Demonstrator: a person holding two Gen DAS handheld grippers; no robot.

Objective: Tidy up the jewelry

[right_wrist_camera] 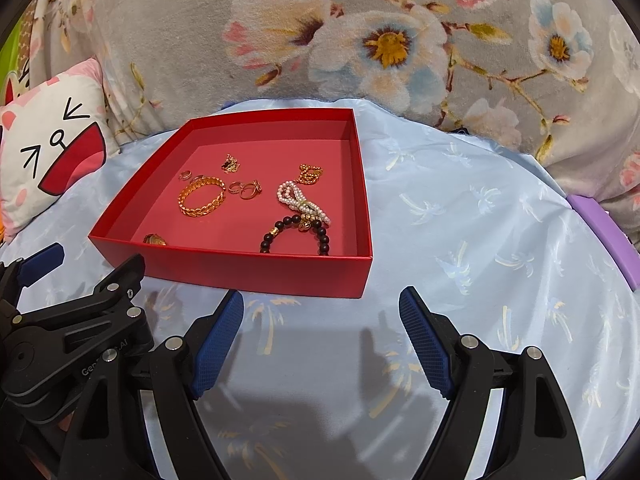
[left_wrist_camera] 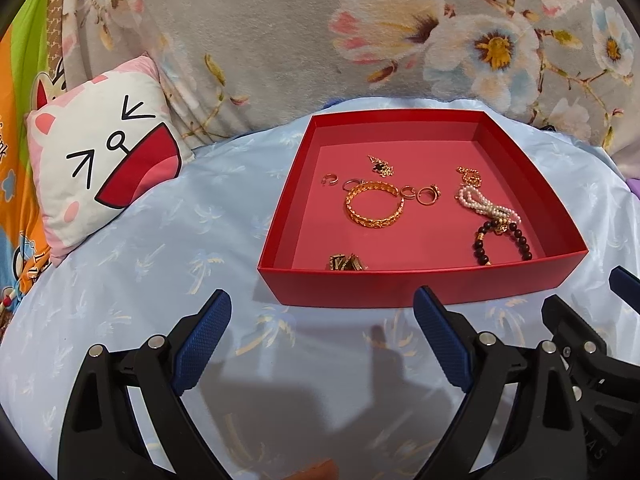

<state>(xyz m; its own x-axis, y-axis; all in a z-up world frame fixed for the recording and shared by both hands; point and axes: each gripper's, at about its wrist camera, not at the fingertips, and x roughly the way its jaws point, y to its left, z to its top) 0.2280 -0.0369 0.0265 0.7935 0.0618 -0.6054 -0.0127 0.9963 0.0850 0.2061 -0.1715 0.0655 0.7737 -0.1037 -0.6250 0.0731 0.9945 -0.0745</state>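
One floral grey blanket [left_wrist_camera: 280,32] fills the far side, and one pale blue palm-print bedsheet [left_wrist_camera: 168,240] covers the bed nearer the cameras. One cat-face pillow [left_wrist_camera: 100,168] leans at the far left, and one purple block [right_wrist_camera: 604,228] shows at the right edge of the sheet.

One shallow red box [left_wrist_camera: 420,284] sits open on the sheet, near the middle, its long sides running left to right. All the jewelry lies on its floor. One gold leaf-pattern bangle [left_wrist_camera: 374,207] lies flat left of centre. One white pearl bracelet [left_wrist_camera: 486,202] lies bunched on the right, its length slanting from far left to near right, touching one dark bead bracelet [left_wrist_camera: 502,240] that curves just nearer. One gold charm [left_wrist_camera: 471,176] sits at the pearl bracelet's far end, one dark-stoned gold pendant [left_wrist_camera: 382,166] lies beyond the bangle, and one small gold clump [left_wrist_camera: 346,262] rests against the near wall. About four small rings [left_wrist_camera: 426,195] are strung in a left-to-right row along the bangle's far side; the exact count is hard to tell.

Two grippers hover side by side just short of the box's near wall, the left gripper [left_wrist_camera: 322,334] and right gripper [right_wrist_camera: 322,330] both spread wide and holding nothing.
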